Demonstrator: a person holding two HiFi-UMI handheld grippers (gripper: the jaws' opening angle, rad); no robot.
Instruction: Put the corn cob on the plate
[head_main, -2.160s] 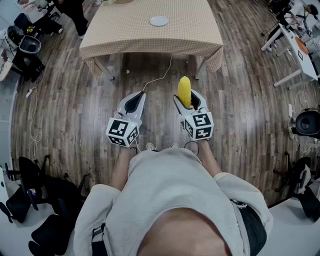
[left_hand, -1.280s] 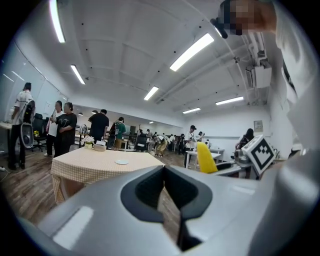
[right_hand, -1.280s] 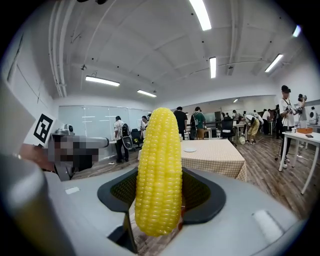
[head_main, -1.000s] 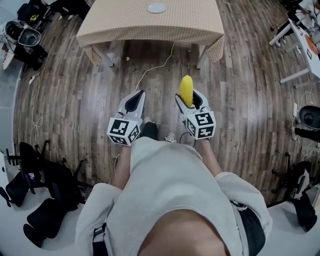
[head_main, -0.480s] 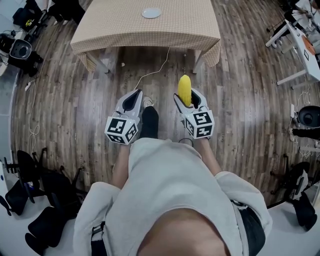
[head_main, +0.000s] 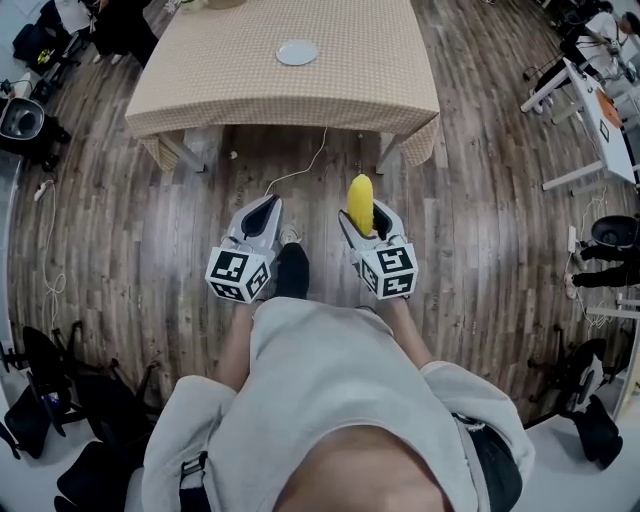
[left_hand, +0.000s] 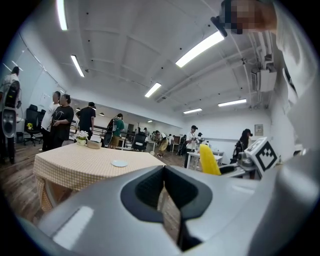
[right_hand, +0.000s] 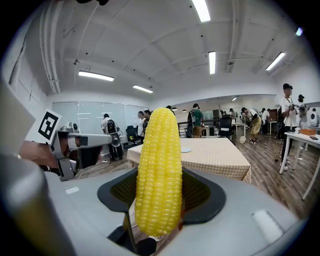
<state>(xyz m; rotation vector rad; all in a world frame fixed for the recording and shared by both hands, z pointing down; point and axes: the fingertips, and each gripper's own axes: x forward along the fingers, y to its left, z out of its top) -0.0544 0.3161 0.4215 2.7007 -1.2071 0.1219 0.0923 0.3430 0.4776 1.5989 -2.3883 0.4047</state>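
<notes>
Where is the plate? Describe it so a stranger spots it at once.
Find the big beige-checked table standing on the wooden floor. The plate lies alone on its open middle. It is small, round, white and flat, unlike the flower pot and bowl at the table's far end.

Bright, even light falls from long ceiling strips (left_hand: 200, 47), which glare white in both gripper views. On the floor (head_main: 480, 230) shadows are soft, and a darker band lies under the counter (head_main: 270, 60). The head view bows the floorboards strongly towards its edges. Each gripper view sits in a black round rim. The near grey shells of the left claw (left_hand: 164, 172) and right claw (right_hand: 160, 175) are blurred. The corn (right_hand: 159, 145) is sharp and evenly lit.
</notes>
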